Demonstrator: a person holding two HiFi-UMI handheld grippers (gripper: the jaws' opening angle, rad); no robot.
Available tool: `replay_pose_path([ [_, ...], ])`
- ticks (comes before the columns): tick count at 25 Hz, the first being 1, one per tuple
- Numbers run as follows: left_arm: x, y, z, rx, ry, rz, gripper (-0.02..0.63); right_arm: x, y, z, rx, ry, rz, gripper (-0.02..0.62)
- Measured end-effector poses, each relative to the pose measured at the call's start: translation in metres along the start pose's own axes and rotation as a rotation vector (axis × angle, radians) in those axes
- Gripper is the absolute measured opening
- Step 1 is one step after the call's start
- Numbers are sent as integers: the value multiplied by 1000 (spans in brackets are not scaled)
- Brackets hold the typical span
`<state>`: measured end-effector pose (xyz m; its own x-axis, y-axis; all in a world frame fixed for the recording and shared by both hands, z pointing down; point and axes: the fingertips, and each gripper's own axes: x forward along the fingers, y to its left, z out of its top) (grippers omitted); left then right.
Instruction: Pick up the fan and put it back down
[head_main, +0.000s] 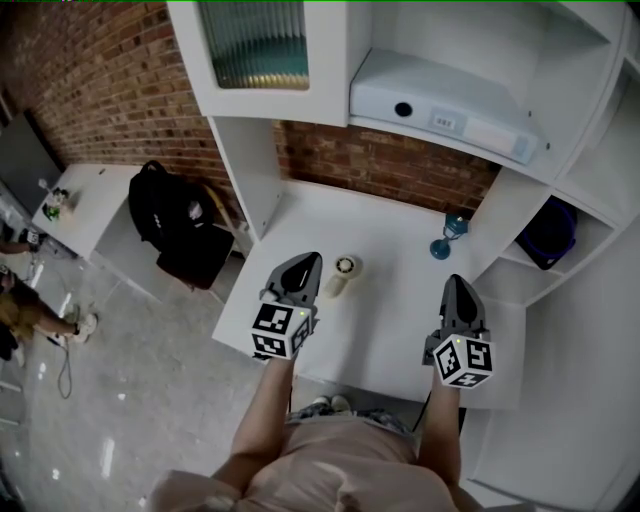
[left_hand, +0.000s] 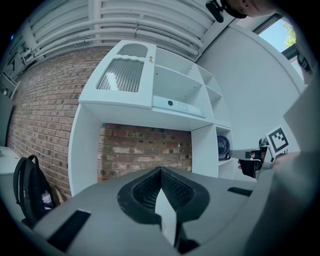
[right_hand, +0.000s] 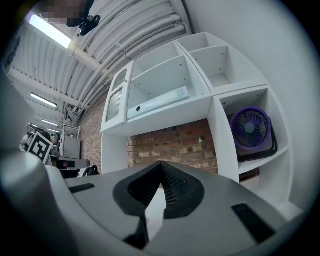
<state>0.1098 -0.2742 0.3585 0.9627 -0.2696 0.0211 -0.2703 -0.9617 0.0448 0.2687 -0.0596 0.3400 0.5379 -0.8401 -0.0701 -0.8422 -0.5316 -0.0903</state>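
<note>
A purple fan (head_main: 548, 232) stands in a low cubby at the right of the white shelf unit; it also shows as the purple fan (right_hand: 250, 131) and, small, as the purple fan (left_hand: 223, 147). A small cream hand-held fan (head_main: 345, 272) lies on the white desk (head_main: 400, 310), just right of my left gripper (head_main: 308, 260). My left gripper (left_hand: 160, 171) is shut with nothing in it and points level at the brick wall. My right gripper (head_main: 456, 281) hovers over the desk's right part. In its own view, the right gripper (right_hand: 161, 164) has its jaws together, empty.
A small blue stemmed object (head_main: 447, 238) stands at the back right of the desk. A white box (head_main: 440, 100) lies on the shelf above. A black backpack (head_main: 170, 215) rests on a chair left of the desk. A person (head_main: 25, 310) stands at the far left.
</note>
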Motion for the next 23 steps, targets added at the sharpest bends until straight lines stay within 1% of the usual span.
replay_pose_path([
  [8,-9,-6,-11,-21,28,-12,28,-11,8,-6,2,21,25,14],
  [16,-14,-10,-19,-50,36,-16,28,-17,5,-10,-5,39,20,14],
  [23,-14,-12,-17,-52,37,-19,26,-18,5,-9,-9,40,22,14],
])
